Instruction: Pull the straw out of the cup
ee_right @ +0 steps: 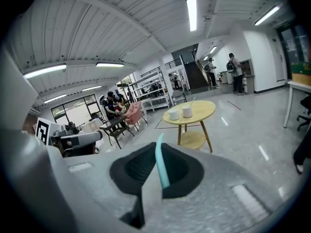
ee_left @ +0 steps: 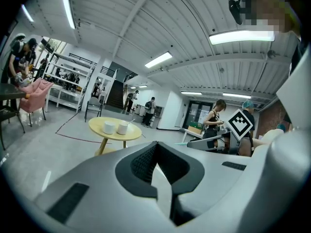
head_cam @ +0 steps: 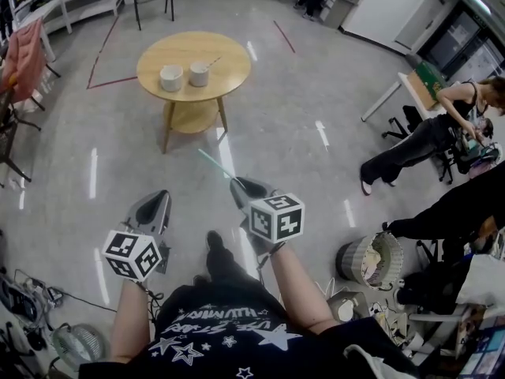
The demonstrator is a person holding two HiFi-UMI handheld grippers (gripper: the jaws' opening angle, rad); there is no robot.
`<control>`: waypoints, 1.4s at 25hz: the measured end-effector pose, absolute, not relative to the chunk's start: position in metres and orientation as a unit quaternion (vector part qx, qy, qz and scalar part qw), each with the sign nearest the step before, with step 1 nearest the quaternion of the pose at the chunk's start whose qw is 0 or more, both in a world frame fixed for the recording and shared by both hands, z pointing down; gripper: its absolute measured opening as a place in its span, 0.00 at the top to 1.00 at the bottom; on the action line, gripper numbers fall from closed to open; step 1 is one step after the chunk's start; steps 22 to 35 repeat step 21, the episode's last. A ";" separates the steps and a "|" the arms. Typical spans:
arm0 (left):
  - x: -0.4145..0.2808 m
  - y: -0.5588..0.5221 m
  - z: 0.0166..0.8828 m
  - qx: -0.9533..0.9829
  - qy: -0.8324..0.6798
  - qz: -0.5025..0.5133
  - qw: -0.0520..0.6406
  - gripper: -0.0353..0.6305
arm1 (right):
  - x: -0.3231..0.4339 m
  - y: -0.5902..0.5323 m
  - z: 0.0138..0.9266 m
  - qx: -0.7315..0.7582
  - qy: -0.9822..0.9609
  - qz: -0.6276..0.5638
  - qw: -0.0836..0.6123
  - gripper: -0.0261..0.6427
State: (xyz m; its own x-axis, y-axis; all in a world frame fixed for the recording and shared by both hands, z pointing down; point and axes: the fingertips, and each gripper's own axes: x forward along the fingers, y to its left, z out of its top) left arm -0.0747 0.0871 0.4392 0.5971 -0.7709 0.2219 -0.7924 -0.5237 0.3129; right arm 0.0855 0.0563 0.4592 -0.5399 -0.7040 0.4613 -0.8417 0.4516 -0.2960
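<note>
My right gripper [head_cam: 237,185] is shut on a teal straw [head_cam: 215,165], which sticks out ahead of its jaws over the floor. In the right gripper view the straw [ee_right: 160,164] stands pinched between the dark pads. My left gripper [head_cam: 158,200] hangs beside it, shut with nothing in it; its pads meet in the left gripper view [ee_left: 155,152]. Well ahead stands a round wooden table [head_cam: 229,61] with two white cups [head_cam: 171,77] [head_cam: 199,73]. A thin stick or straw [head_cam: 213,61] leans out of the right cup.
A pink chair [head_cam: 24,61] stands at the far left and a desk with a bending person [head_cam: 426,144] at the right. A round waste basket [head_cam: 369,259] sits near my right side. A small fan [head_cam: 75,344] and cables lie at lower left. Red tape lines [head_cam: 102,50] mark the floor.
</note>
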 end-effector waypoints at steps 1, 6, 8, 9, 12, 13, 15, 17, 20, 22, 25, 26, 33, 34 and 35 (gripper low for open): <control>-0.075 0.091 0.440 0.873 -0.447 0.028 0.193 0.94 | 0.086 0.061 0.460 0.462 -0.840 0.251 0.137 0.92; -0.072 0.109 0.441 0.877 -0.439 0.030 0.191 0.94 | 0.088 0.084 0.465 0.468 -0.835 0.253 0.137 0.92; -0.069 0.116 0.441 0.879 -0.436 0.029 0.190 0.94 | 0.090 0.092 0.467 0.470 -0.834 0.253 0.136 0.92; -0.068 0.118 0.441 0.880 -0.435 0.029 0.190 0.94 | 0.090 0.095 0.467 0.471 -0.834 0.253 0.136 0.92; -0.069 0.124 0.442 0.881 -0.432 0.030 0.191 0.94 | 0.088 0.102 0.467 0.471 -0.834 0.252 0.138 0.92; -0.070 0.126 0.442 0.881 -0.432 0.031 0.192 0.94 | 0.088 0.104 0.467 0.471 -0.834 0.251 0.139 0.92; -0.070 0.129 0.443 0.881 -0.432 0.030 0.192 0.94 | 0.088 0.108 0.468 0.471 -0.834 0.250 0.141 0.92; -0.068 0.132 0.444 0.881 -0.432 0.029 0.191 0.94 | 0.090 0.111 0.470 0.471 -0.834 0.249 0.142 0.92; -0.063 0.137 0.446 0.882 -0.430 0.029 0.190 0.94 | 0.093 0.117 0.473 0.471 -0.835 0.247 0.143 0.92; -0.062 0.139 0.447 0.883 -0.430 0.029 0.189 0.94 | 0.094 0.119 0.474 0.471 -0.835 0.246 0.143 0.92; -0.062 0.139 0.447 0.883 -0.430 0.029 0.189 0.94 | 0.094 0.119 0.474 0.471 -0.835 0.246 0.143 0.92; -0.062 0.139 0.447 0.883 -0.430 0.029 0.189 0.94 | 0.094 0.119 0.474 0.471 -0.835 0.246 0.143 0.92; -0.062 0.139 0.447 0.883 -0.430 0.029 0.189 0.94 | 0.094 0.119 0.474 0.471 -0.835 0.246 0.143 0.92; -0.062 0.139 0.447 0.883 -0.430 0.029 0.189 0.94 | 0.094 0.119 0.474 0.471 -0.835 0.246 0.143 0.92; -0.062 0.139 0.447 0.883 -0.430 0.029 0.189 0.94 | 0.094 0.119 0.474 0.471 -0.835 0.246 0.143 0.92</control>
